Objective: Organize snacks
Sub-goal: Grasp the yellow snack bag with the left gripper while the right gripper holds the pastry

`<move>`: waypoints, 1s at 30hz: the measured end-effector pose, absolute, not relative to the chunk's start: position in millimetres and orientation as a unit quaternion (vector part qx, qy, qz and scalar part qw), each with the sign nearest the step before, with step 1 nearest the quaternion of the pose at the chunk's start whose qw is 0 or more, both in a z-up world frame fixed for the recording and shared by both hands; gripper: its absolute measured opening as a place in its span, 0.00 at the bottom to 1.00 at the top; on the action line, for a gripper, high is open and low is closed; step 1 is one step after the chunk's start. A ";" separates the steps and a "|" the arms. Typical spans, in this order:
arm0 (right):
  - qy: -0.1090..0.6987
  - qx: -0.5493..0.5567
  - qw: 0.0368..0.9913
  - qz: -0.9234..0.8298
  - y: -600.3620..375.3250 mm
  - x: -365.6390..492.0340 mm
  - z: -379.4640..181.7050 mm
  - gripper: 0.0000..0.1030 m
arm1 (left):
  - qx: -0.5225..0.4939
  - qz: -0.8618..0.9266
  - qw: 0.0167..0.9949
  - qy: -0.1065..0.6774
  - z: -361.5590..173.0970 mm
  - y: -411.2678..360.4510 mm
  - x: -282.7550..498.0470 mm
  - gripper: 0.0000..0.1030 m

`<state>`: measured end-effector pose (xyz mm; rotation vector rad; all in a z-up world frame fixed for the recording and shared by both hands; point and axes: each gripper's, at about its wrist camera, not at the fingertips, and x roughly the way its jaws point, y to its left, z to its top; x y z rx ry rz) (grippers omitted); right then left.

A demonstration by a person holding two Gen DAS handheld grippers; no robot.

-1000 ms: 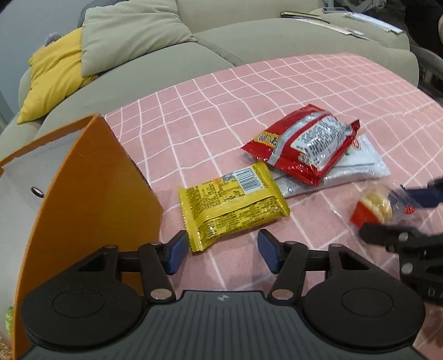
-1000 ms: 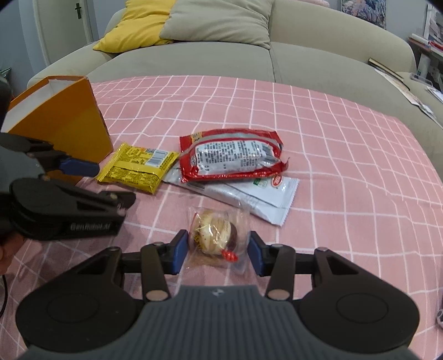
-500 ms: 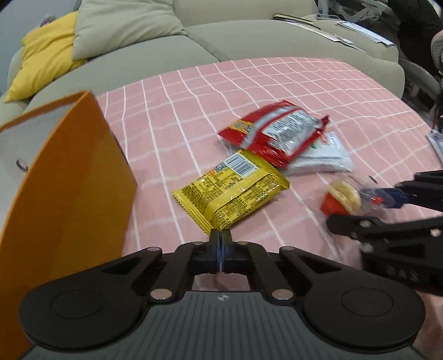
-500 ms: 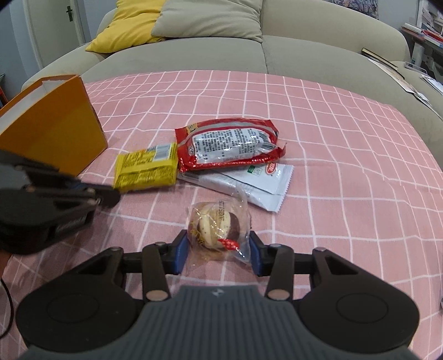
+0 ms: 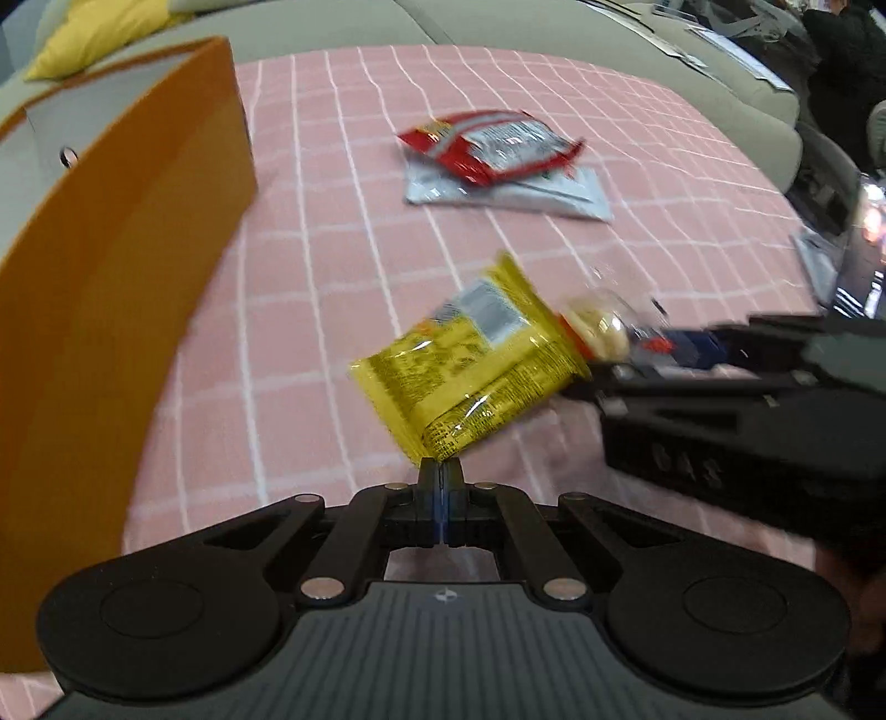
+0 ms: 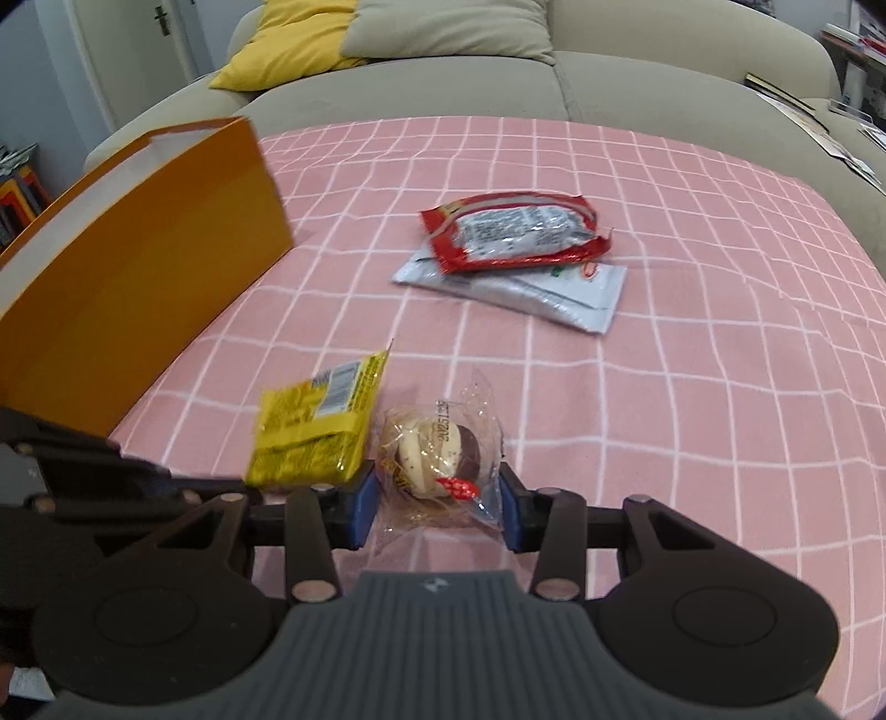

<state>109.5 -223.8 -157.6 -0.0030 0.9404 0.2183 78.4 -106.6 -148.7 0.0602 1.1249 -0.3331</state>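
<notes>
My left gripper [image 5: 441, 476] is shut on a corner of the yellow snack packet [image 5: 470, 365] and holds it above the pink checked cloth; the packet also shows in the right wrist view [image 6: 315, 426]. My right gripper [image 6: 437, 498] is shut on a clear-wrapped round pastry [image 6: 434, 457], lifted just right of the yellow packet; the pastry shows in the left wrist view [image 5: 601, 332]. A red packet [image 6: 512, 230] lies on a white packet [image 6: 554, 291] farther back. The open orange paper bag [image 6: 149, 266] stands at the left.
The pink checked cloth [image 6: 692, 360] covers the surface. A beige sofa [image 6: 609, 72] with a yellow cushion [image 6: 293, 44] runs behind it. Papers lie on the sofa at the far right [image 6: 792, 99].
My left gripper closed on the yellow packet and lifted it off the cloth toward the right. My right gripper lifted the pastry and both pulled back from the red and white packets.
</notes>
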 end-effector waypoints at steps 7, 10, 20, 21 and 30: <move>0.448 0.006 0.890 0.082 -236.2 99.7 -149.7 0.40 | 0.015 -0.206 0.831 0.517 -135.2 -100.8 63.9 0.20; 0.453 0.008 0.888 0.080 -240.4 93.1 -147.7 0.40 | 0.053 -0.227 0.837 0.495 -127.9 -102.9 64.7 0.45; 0.477 0.018 0.876 0.074 -249.4 84.2 -149.4 0.49 | 0.230 -0.306 0.805 0.453 -132.8 -122.6 87.2 0.78; 0.474 0.020 0.877 0.072 -250.5 83.8 -148.4 0.50 | 0.233 -0.314 0.800 0.454 -134.1 -123.1 91.1 0.78; 0.455 0.039 0.887 0.070 -257.1 83.4 -141.3 0.57 | 0.252 -0.357 0.768 0.468 -147.8 -132.5 117.3 0.81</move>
